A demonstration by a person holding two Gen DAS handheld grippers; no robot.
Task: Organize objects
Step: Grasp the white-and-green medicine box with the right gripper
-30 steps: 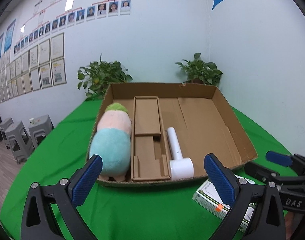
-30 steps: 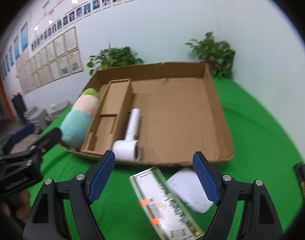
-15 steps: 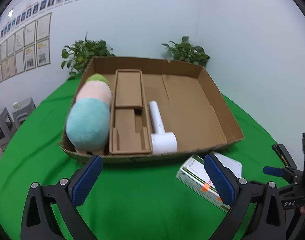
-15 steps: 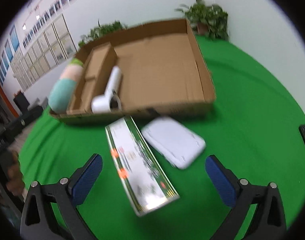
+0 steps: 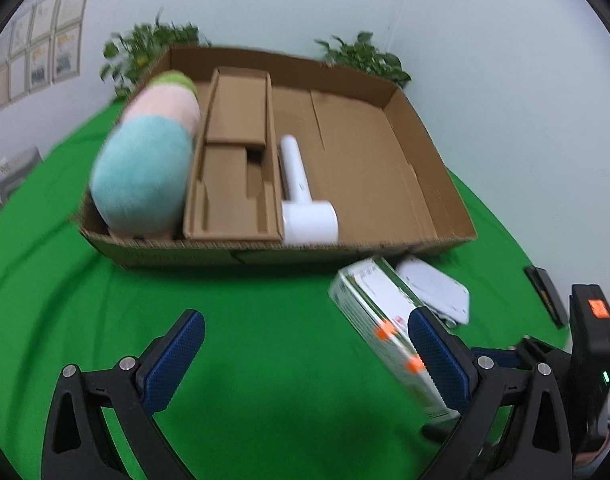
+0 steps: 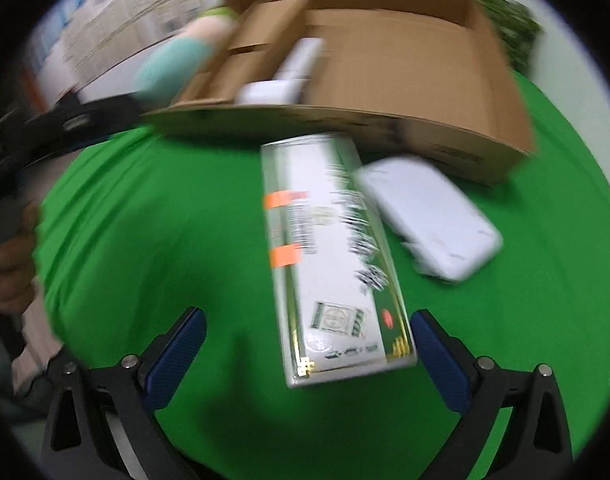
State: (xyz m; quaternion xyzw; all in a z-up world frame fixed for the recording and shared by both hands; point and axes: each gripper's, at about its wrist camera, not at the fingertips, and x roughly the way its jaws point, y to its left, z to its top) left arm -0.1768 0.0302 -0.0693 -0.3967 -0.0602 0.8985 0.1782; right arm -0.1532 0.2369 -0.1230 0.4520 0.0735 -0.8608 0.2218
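A shallow cardboard box [image 5: 421, 168] on the green table holds a pastel plush roll [image 5: 145, 160], a cardboard insert [image 5: 233, 184] and a white hair dryer [image 5: 301, 200]. In front of it lie a long white-green carton with orange stickers [image 6: 333, 256] and a flat white pouch [image 6: 429, 216]; both also show in the left wrist view, carton [image 5: 385, 320] and pouch [image 5: 433, 288]. My right gripper [image 6: 305, 360] is open, low over the near end of the carton. My left gripper [image 5: 305, 364] is open and empty above bare cloth, left of the carton.
Two potted plants [image 5: 365, 60] stand behind the box against the wall. A black device [image 5: 545, 296] lies at the table's right edge. The right gripper's body [image 5: 593, 352] shows at the right of the left wrist view. Green cloth [image 5: 265, 320] lies in front of the box.
Both grippers have pulled back and tilted down toward the table. The right one has come closer over the carton, which now fills the space between its fingers. Both stay open.
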